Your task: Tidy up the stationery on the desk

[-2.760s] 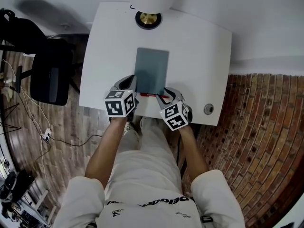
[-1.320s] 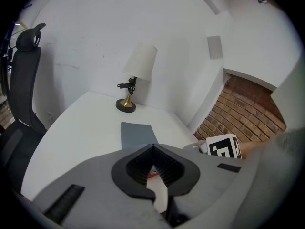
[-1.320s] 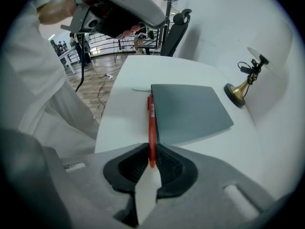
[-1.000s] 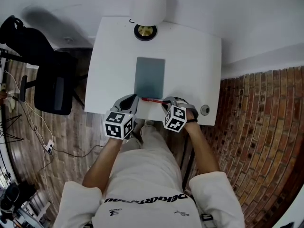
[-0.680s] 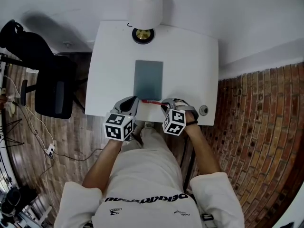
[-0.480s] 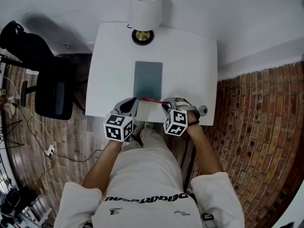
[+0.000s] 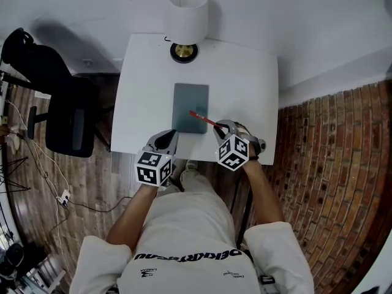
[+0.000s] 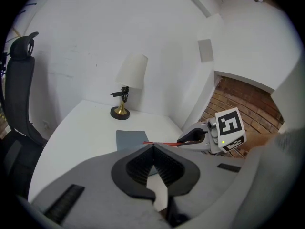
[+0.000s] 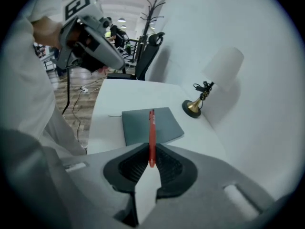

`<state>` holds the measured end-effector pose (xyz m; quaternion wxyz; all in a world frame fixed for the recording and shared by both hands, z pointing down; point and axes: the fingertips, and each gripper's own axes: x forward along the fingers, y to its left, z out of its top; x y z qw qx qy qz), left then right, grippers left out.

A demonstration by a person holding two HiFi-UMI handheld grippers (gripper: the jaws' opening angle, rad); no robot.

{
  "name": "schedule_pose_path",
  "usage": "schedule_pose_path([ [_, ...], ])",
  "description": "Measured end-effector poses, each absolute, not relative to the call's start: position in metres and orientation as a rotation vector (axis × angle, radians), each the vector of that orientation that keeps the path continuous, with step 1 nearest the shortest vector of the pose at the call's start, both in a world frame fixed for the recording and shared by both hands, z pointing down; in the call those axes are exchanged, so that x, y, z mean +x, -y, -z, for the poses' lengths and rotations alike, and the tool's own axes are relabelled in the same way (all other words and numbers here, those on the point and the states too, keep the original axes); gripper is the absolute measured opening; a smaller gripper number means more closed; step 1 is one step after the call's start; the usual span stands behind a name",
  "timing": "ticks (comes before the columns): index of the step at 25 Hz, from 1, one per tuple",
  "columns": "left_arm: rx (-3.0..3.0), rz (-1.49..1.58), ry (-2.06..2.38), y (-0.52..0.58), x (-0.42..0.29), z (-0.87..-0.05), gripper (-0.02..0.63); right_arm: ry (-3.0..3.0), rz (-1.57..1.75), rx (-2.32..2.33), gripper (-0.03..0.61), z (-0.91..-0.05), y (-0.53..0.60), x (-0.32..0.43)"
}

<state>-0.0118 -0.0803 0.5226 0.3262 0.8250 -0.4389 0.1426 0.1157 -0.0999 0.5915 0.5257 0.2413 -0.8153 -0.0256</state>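
In our right claw (image 9: pixel 151 149) we held the one red pen (image 9: pixel 151 128). The pads were nearly together and pinched its near end, so most of its length stuck out ahead, towards the lamp (image 7: pixel 187 8). In the head view the pen (image 7: pixel 201 117) slanted over the near right part of the grey notebook (image 7: pixel 187 100), and from the left gripper view it looked clear of the desk (image 7: pixel 245 84) rather than resting on it. We judged the pen light, stiff and smooth. Gripped so near its end it could swing or slip in the pads, so a hold nearer its middle would have been steadier. It looked unlikely to break if set down gently. The notebook lay flat on the desk, thin and probably a little bendy. With no gap under it, we reckoned the best hold was at an edge, perhaps after sliding it towards the front of the desk. Our left claw (image 8: pixel 153 148) was closed on nothing and sat at the desk's front edge, just beside the notebook's near left corner. We counted one pen, one notebook, one lamp, one black chair (image 7: pixel 67 112) beside the desk, and two claws.
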Motion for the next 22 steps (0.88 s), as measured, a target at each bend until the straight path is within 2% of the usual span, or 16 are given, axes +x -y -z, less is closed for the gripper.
schedule_pose_path([
  [11,2.254,-0.419,1.168,0.08,0.004,-0.503,-0.002,2.019,-0.348,1.04,0.048,-0.581,0.146,0.142],
  [22,2.27,-0.446,1.155,0.076,0.016,-0.504,-0.002,1.98,-0.967,1.464,0.048,-0.626,0.164,0.16],
])
